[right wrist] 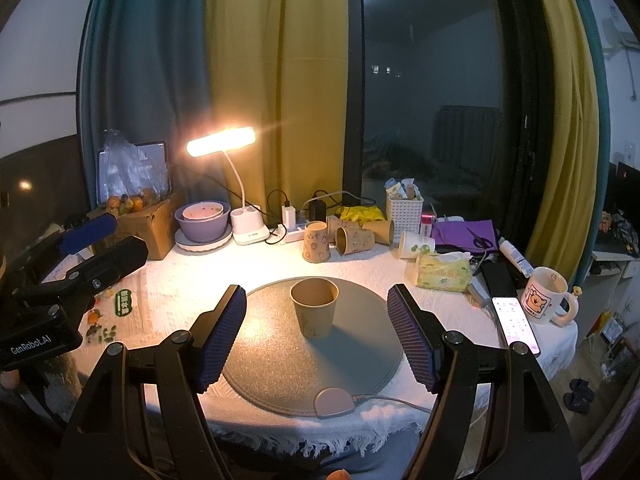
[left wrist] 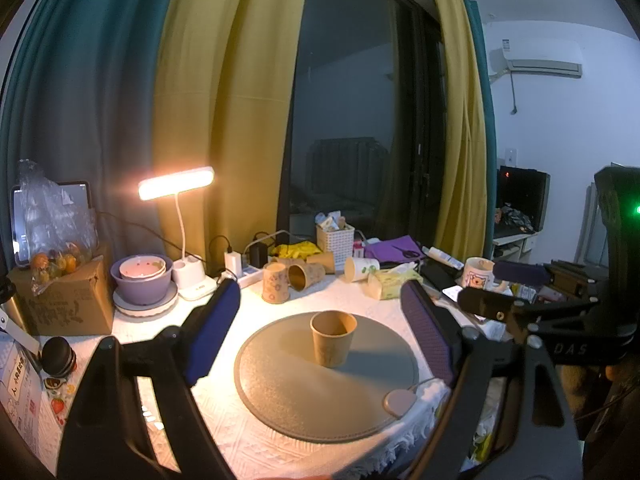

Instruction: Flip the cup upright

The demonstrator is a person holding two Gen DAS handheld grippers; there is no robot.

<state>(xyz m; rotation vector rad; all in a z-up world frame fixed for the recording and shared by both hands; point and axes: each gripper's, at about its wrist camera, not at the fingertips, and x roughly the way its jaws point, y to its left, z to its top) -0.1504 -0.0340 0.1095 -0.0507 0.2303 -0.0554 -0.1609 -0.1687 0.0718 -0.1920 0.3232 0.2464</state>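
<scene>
A brown paper cup (left wrist: 333, 338) stands upright, mouth up, near the middle of a round grey mat (left wrist: 304, 396). It also shows in the right wrist view (right wrist: 314, 306) on the same mat (right wrist: 280, 364). My left gripper (left wrist: 324, 326) is open and empty, its blue pads spread either side of the cup but nearer me, not touching it. My right gripper (right wrist: 316, 336) is open and empty too, pads apart just in front of the cup. Each gripper shows at the edge of the other's view.
Behind the mat lie several paper cups (right wrist: 354, 240), some on their sides, a tissue pack (right wrist: 442, 270), a lit desk lamp (right wrist: 222, 142), stacked purple bowls (right wrist: 202, 220) and a white basket (right wrist: 404, 206). A mug (right wrist: 546, 294) and phone (right wrist: 514, 322) sit right. A small pink puck (right wrist: 334, 402) rests on the mat's near edge.
</scene>
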